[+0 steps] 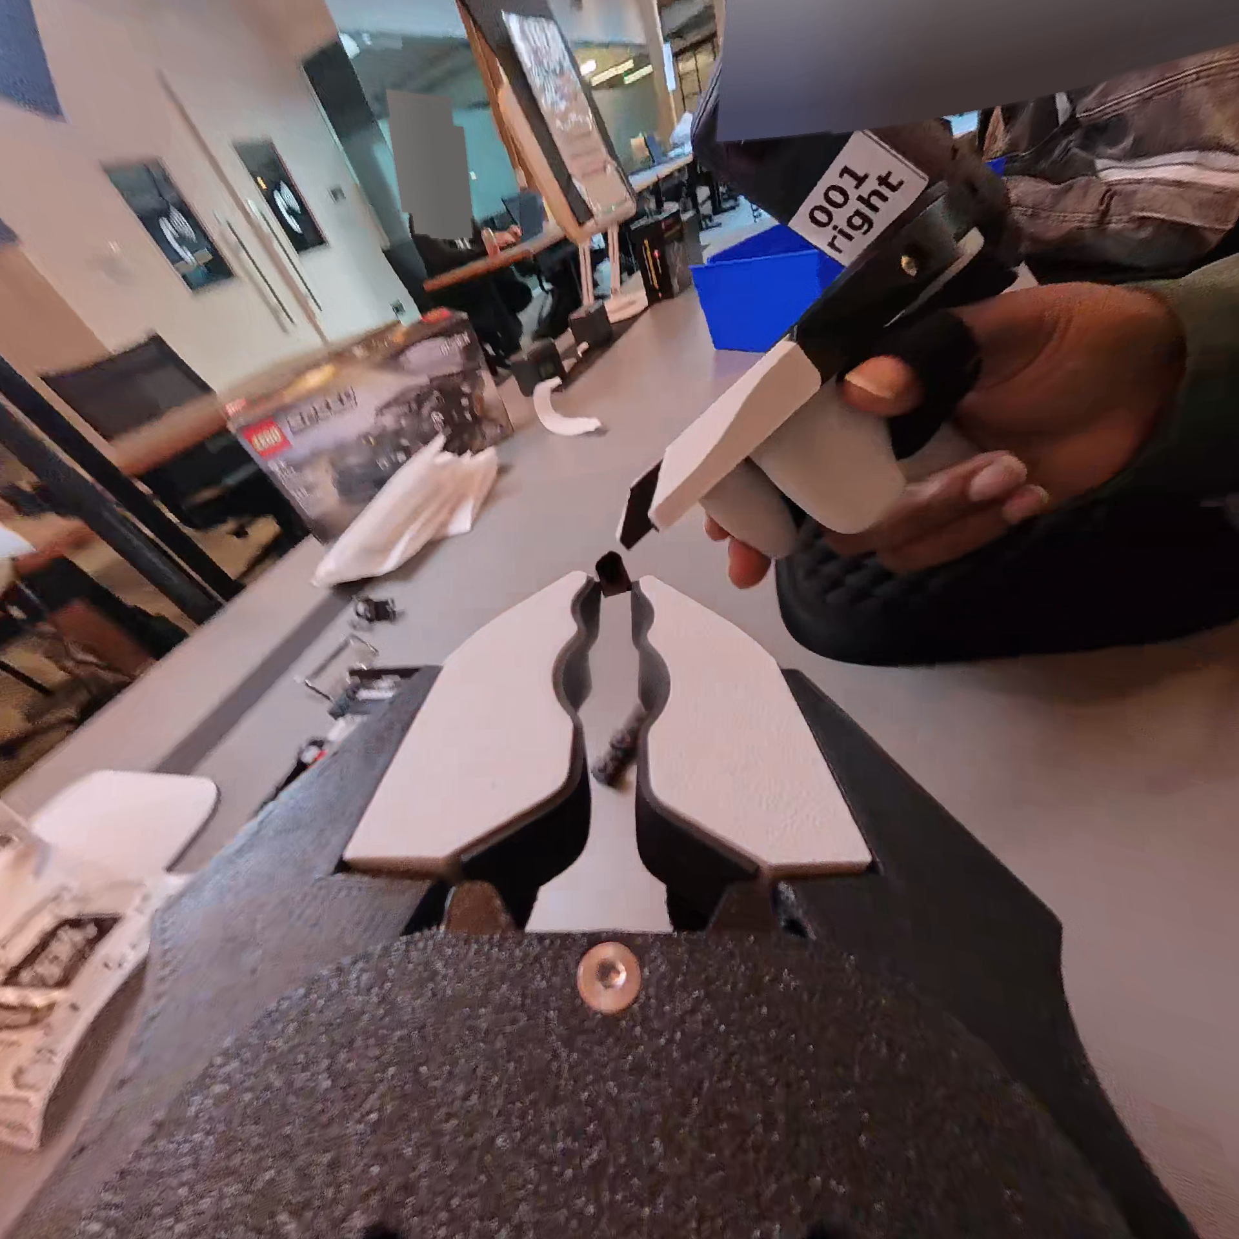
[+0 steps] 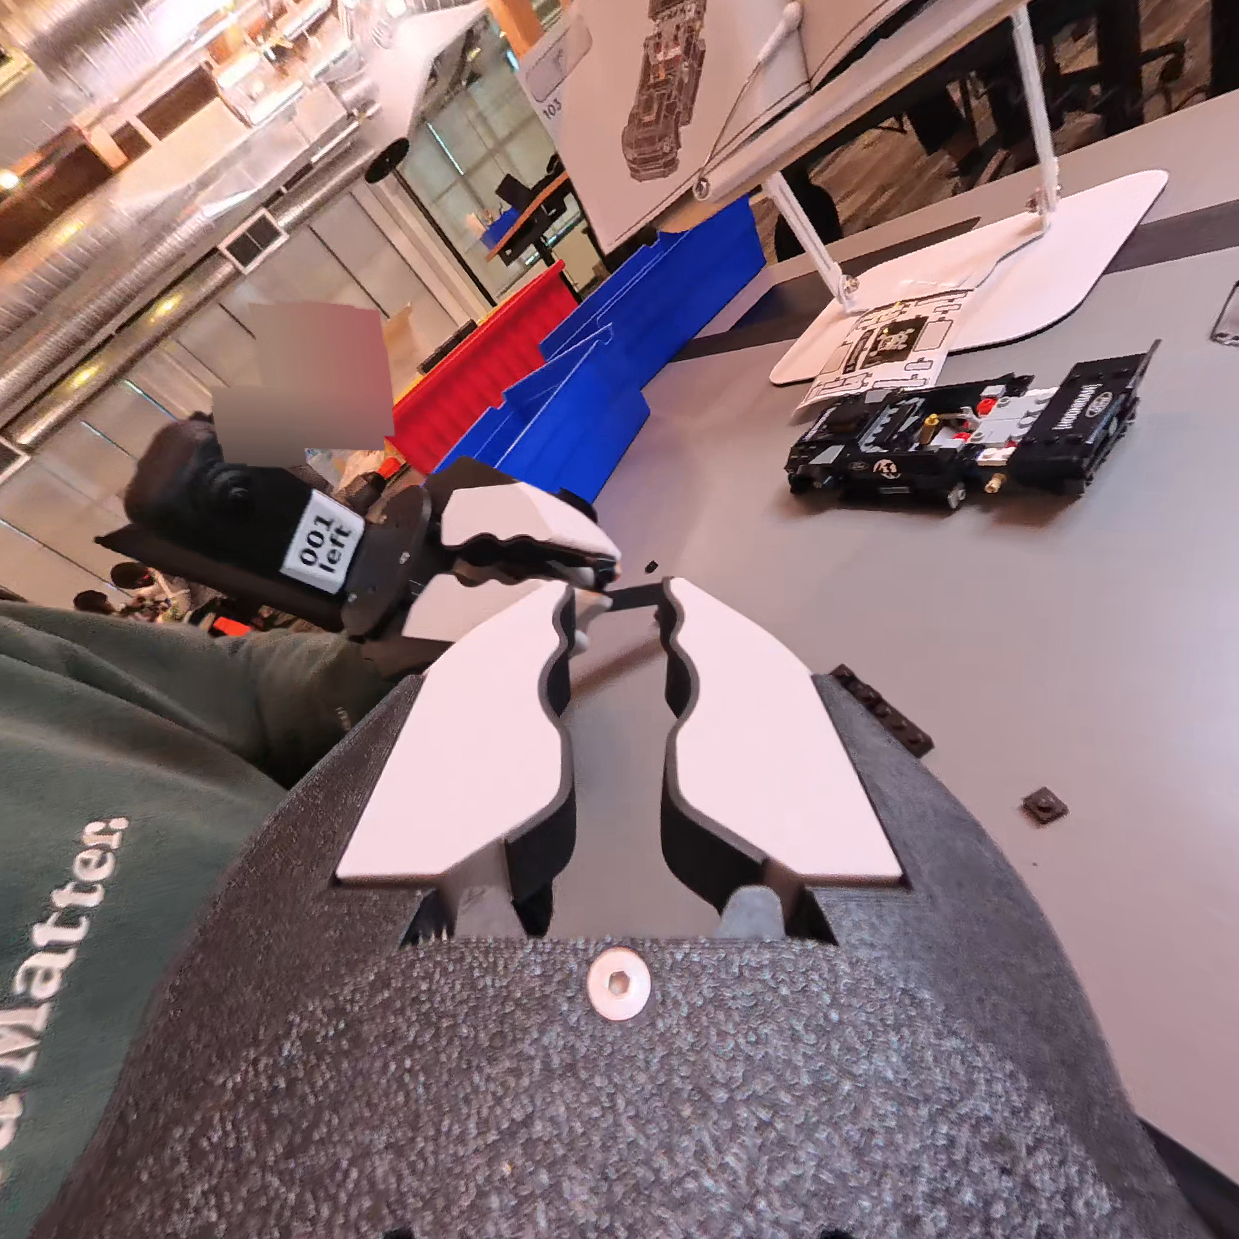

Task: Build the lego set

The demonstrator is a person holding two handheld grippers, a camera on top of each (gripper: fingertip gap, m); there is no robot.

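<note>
Left gripper [image 1: 611,584]: fingers were clenched almost together, and we saw a small black piece [image 1: 611,575] pinched at the very tips, above the grey table [image 1: 938,838].
Right gripper [image 2: 618,588]: fingers stood a narrow gap apart, with a thin black strip [image 2: 637,594] bridging the tips. We read it as grasped.
Relative position: the two sets of tips were just beside each other and not touching.
Task's thing: the part-built black car model [image 2: 965,442] lay on the table well apart from both grippers, far right in the right wrist view.
Loose parts: a long black plate [image 2: 881,704] and a small square piece [image 2: 1044,804] lay beside the right gripper.
Printed matter: we noted a white tag [image 2: 322,544] on the left gripper body, a sticker sheet [image 2: 878,348] by the model, an open instruction booklet [image 2: 670,100] on a white stand, and a set box [image 1: 375,429] with a red logo.
Other: white bags [image 1: 416,516] lay against the box.
</note>
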